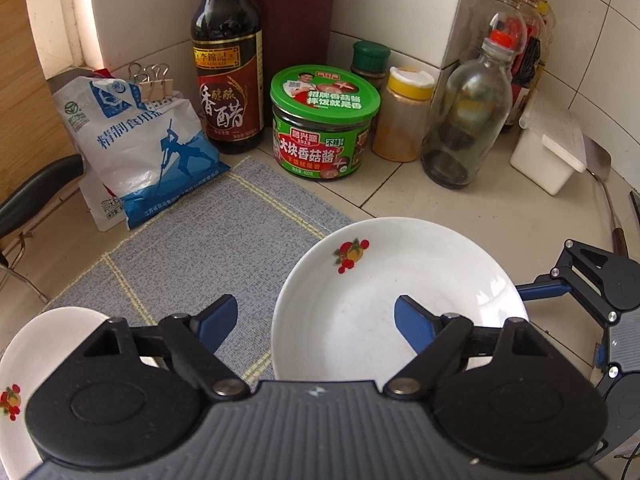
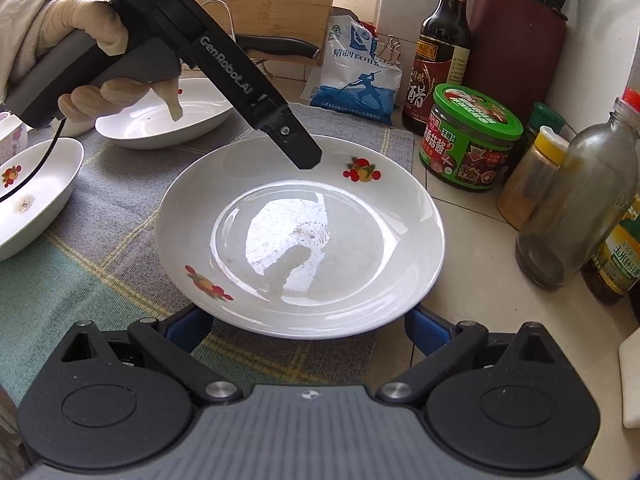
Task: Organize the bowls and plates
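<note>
Two hand-held grippers, left released, right spread around plate; "GenRobot.AI" lettering.

Your left gripper points steeply downward, and its two blue-padded fingers stand apart with nothing pressed between them. Seen from the right wrist camera, your left hand wears a pale glove and wraps around the tool's grey handle, the index finger hooked over the front, the other fingers curled beneath, one fingertip hanging loose. The tool's black body slants down from upper left toward the middle. Your right gripper also tilts downward, its blue fingers spread wide. In the left wrist view, it enters from the right edge.
</note>
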